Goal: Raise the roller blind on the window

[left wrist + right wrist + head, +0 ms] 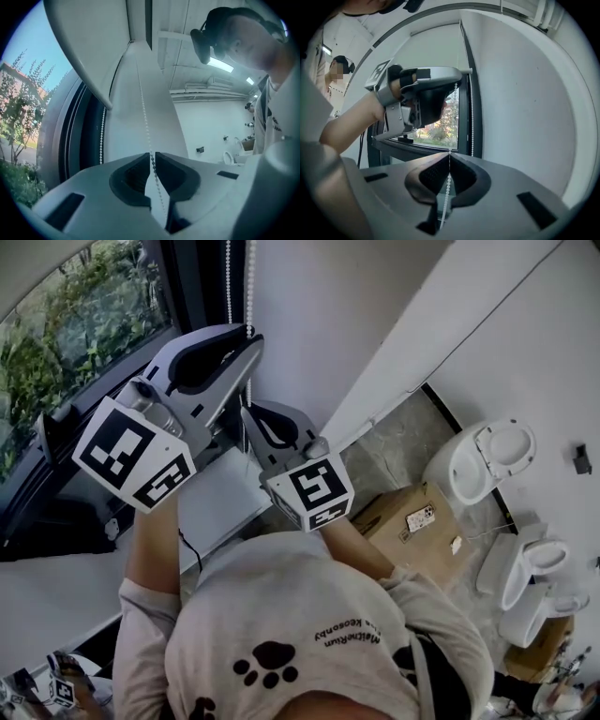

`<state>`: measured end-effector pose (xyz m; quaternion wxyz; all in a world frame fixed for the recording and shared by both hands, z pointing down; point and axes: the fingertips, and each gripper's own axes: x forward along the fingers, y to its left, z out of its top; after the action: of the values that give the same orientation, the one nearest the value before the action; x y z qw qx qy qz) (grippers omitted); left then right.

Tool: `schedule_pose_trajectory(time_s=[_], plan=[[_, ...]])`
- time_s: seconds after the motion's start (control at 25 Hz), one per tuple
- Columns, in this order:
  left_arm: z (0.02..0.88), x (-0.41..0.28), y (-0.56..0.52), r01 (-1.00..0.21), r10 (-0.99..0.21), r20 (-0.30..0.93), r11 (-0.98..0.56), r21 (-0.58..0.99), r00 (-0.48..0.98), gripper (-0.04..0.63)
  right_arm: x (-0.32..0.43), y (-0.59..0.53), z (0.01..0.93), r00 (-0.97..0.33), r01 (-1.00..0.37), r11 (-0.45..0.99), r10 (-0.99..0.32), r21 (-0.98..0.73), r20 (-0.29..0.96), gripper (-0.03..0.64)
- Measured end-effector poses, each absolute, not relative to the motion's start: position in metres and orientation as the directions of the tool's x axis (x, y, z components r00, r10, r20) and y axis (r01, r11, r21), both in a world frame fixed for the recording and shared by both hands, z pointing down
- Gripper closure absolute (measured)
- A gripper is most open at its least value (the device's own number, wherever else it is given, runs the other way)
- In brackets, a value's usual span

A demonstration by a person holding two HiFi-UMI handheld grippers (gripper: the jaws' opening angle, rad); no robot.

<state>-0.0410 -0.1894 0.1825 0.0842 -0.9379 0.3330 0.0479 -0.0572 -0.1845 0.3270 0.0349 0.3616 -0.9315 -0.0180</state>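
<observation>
Tongs on the left (153,155) are straddling the bead chain (144,108) unclenched, at twelve o'clock above the right tongs (449,153), which are clamping the same strand, probably anchoring it while a higher grasp is being set. The chain is running upright, pointing toward twelve o'clock; the roller blind (86,42) is hanging at eleven o'clock over the window (28,122).

Head view: above the person, facing steeply down onto left tool (246,341) and right tool (246,420). Left tool view: faces up along the bead chain (144,117), close. Right tool view: faces the window (440,126), near the left tool. All share the bead chain.
</observation>
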Motion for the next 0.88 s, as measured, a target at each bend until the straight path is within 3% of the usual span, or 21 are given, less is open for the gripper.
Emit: schedule_pose_trajectory(time_s=[0.2,0.44,0.6,0.88], plan=[[0.181,-0.037,-0.191,-0.613,-0.601,-0.123,-0.781,-0.116,0.790,0.586,-0.057,-0.187,0.327,-0.729,-0.680,0.730,-0.683,0.065,0.047,0.607],[0.213,-0.037,-0.197,-0.614,-0.612,-0.049,-0.785,-0.083,0.790,0.588,-0.056,-0.190,0.361,-0.720,-0.681,0.729,-0.683,0.063,0.125,0.607],[0.229,-0.041,-0.196,-0.599,-0.598,-0.091,-0.801,0.018,0.796,0.588,-0.055,-0.192,0.377,-0.715,-0.682,0.729,-0.682,0.058,0.156,0.607],[0.250,-0.044,-0.194,-0.597,-0.600,-0.082,-0.800,0.063,0.796,0.588,-0.057,-0.190,0.397,-0.713,-0.683,0.729,-0.678,0.046,0.180,0.607]])
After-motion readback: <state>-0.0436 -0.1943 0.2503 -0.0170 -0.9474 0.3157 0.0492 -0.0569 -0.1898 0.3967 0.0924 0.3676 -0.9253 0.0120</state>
